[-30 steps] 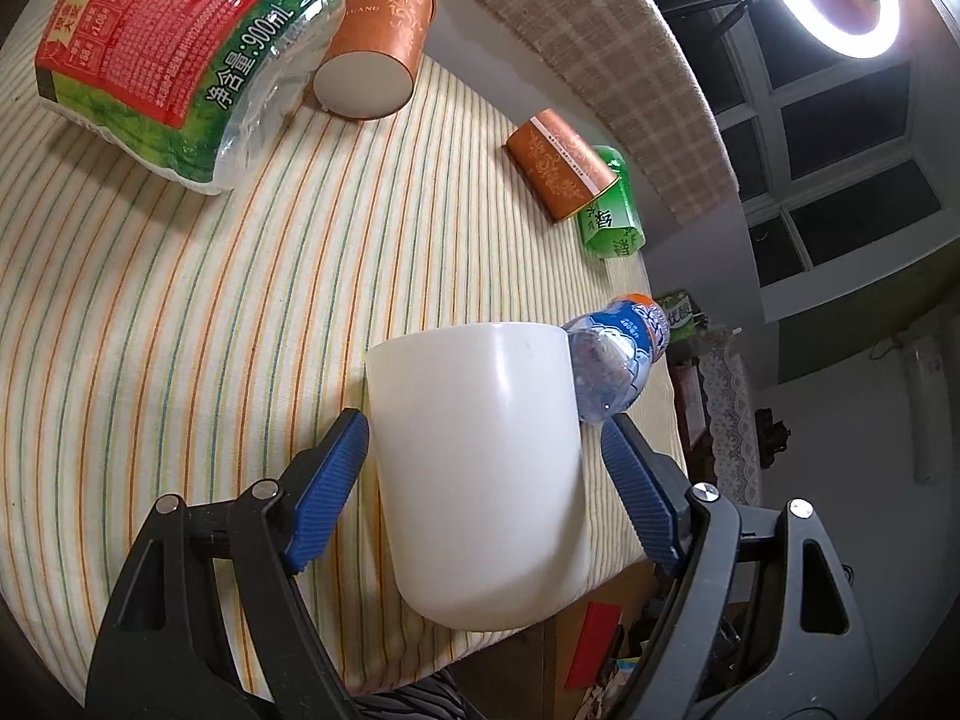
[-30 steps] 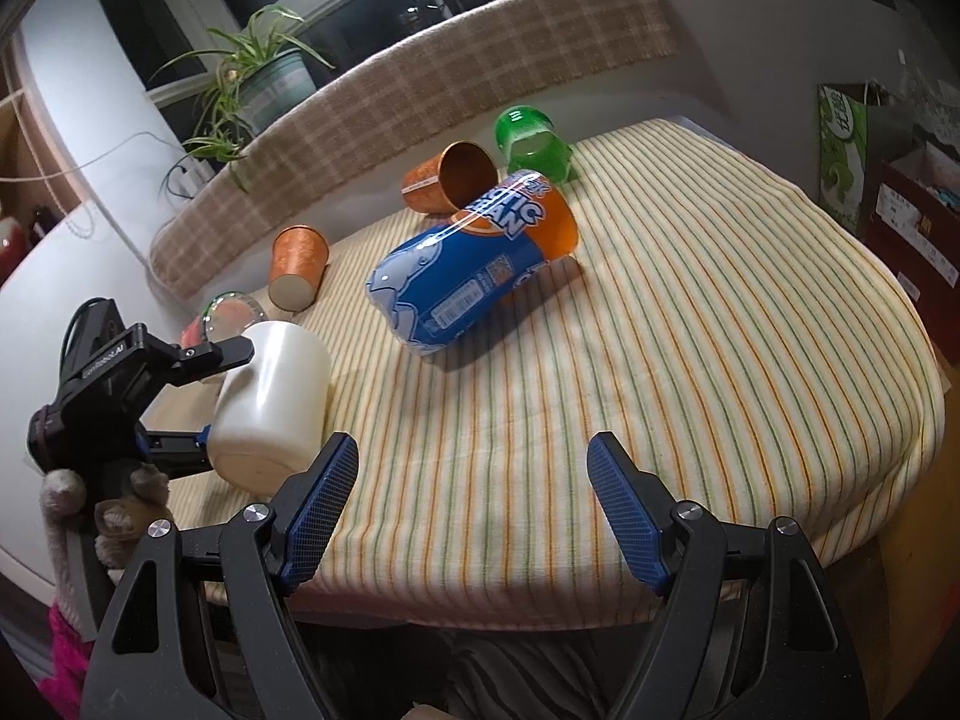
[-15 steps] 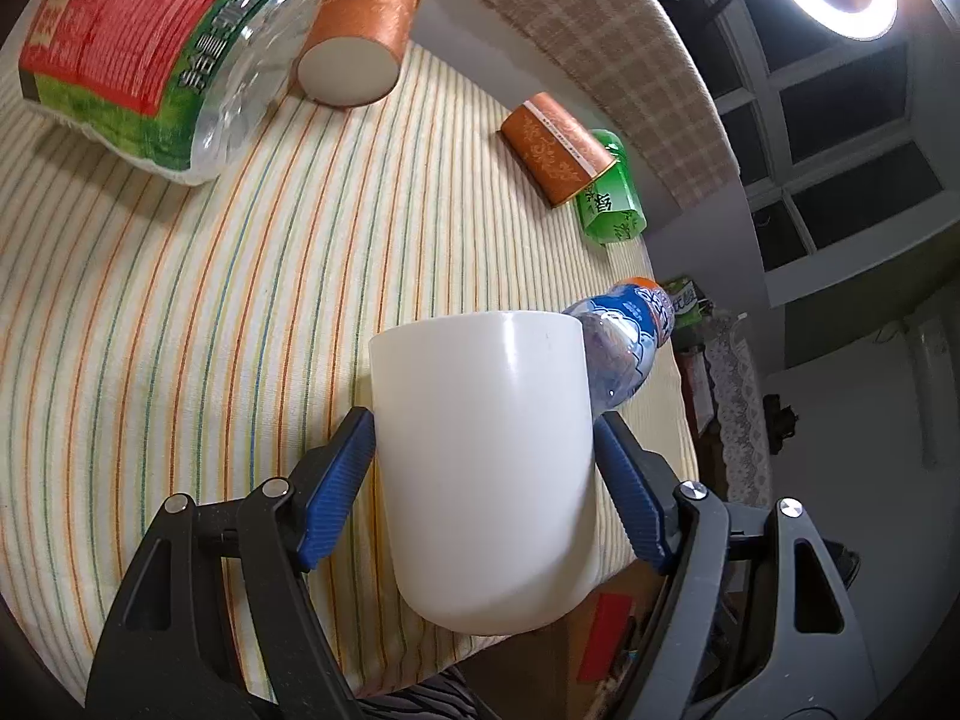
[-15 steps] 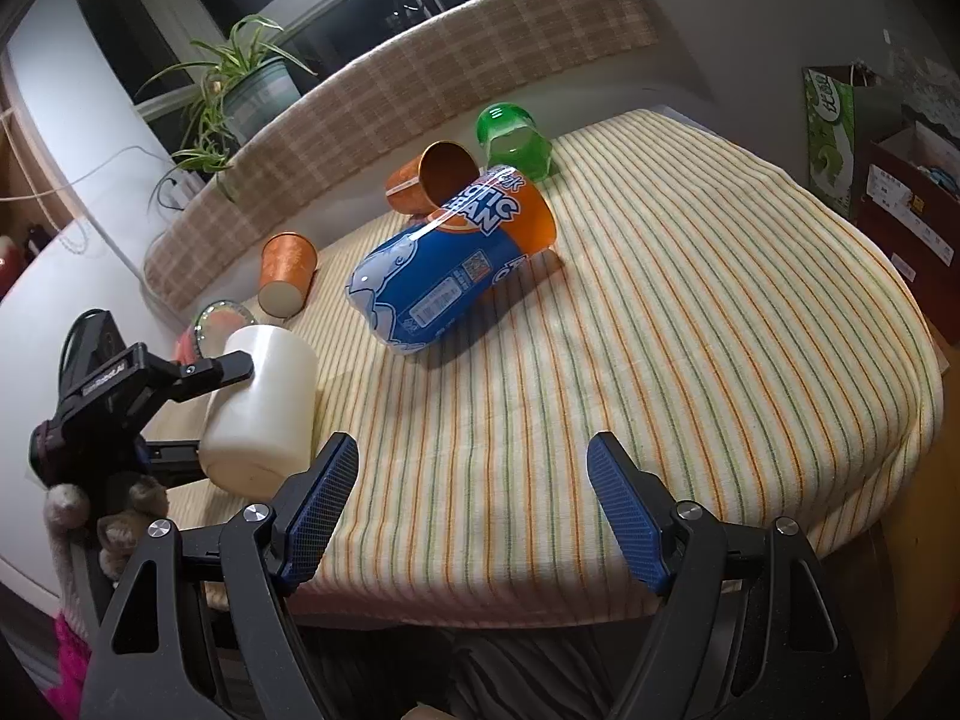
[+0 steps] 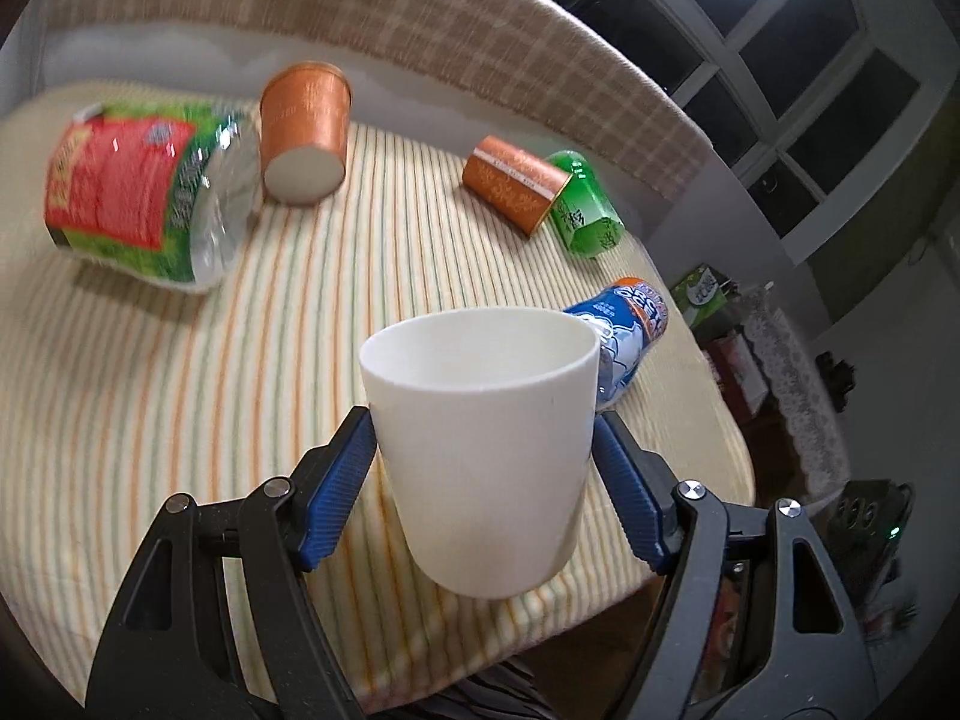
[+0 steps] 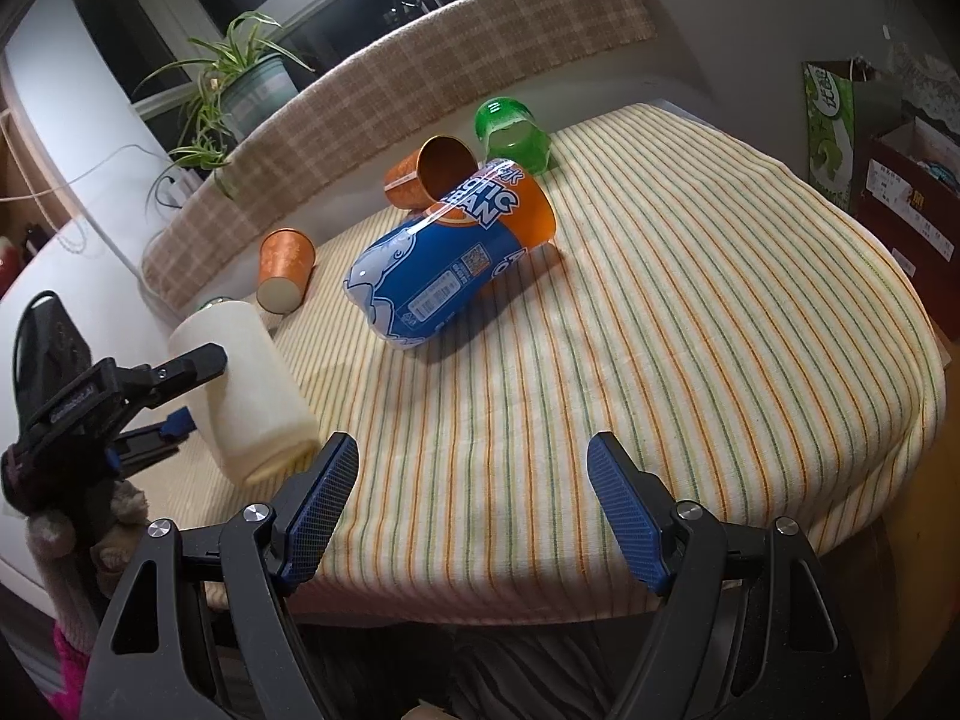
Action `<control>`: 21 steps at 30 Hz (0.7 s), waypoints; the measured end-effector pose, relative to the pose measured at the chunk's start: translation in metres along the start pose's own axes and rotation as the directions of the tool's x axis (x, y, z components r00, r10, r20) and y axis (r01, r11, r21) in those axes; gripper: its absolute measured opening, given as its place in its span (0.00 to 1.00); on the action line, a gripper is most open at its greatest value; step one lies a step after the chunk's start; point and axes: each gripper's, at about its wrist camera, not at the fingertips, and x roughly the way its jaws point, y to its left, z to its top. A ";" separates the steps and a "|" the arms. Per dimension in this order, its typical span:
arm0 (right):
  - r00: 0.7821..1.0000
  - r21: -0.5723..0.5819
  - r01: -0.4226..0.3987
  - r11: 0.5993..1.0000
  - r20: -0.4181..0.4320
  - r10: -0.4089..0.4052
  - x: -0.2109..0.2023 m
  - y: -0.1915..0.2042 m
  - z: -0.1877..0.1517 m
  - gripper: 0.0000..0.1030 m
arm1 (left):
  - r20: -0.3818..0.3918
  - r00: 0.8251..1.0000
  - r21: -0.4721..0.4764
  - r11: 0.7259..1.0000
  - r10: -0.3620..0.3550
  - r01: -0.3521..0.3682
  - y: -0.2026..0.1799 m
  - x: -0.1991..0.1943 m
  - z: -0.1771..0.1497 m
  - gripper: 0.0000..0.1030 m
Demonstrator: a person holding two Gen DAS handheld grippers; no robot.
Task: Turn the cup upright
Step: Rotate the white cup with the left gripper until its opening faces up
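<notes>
My left gripper (image 5: 483, 468) is shut on a plain white cup (image 5: 480, 456), its blue pads pressed on both sides. The cup's open rim faces away from me and slightly up. In the right wrist view the same cup (image 6: 246, 390) is held tilted above the near left corner of the striped tablecloth (image 6: 690, 330), with the left gripper (image 6: 150, 396) around it. My right gripper (image 6: 471, 510) is open and empty over the table's front edge.
A blue and orange bottle (image 6: 444, 264) lies mid-table. Two orange paper cups (image 5: 306, 132) (image 5: 516, 183) and a green bottle (image 5: 585, 213) lie on their sides. A large red-labelled bottle (image 5: 144, 192) lies at the far left. A potted plant (image 6: 240, 90) stands behind.
My left gripper has closed on the white cup and tilted it, so its rim now turns upward and away. The right gripper has stayed open and nearly still.
</notes>
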 end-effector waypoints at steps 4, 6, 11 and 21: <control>1.000 0.000 0.001 1.000 0.000 -0.001 0.001 0.000 0.000 0.76 | 0.050 0.997 0.065 0.996 0.062 -0.065 -0.007 -0.006 -0.002 0.73; 1.000 0.000 -0.001 1.000 -0.002 0.001 0.001 0.000 0.000 0.76 | 0.071 0.993 0.093 0.991 0.089 -0.095 -0.010 -0.007 -0.002 0.73; 1.000 -0.004 -0.003 1.000 -0.001 0.003 0.000 0.001 0.000 0.76 | 0.111 0.983 0.150 0.976 0.144 -0.160 -0.017 -0.008 -0.003 0.73; 1.000 -0.012 0.001 1.000 -0.001 -0.001 0.001 0.004 0.001 0.76 | 0.117 0.977 0.238 0.950 0.179 -0.202 -0.034 -0.001 -0.015 0.73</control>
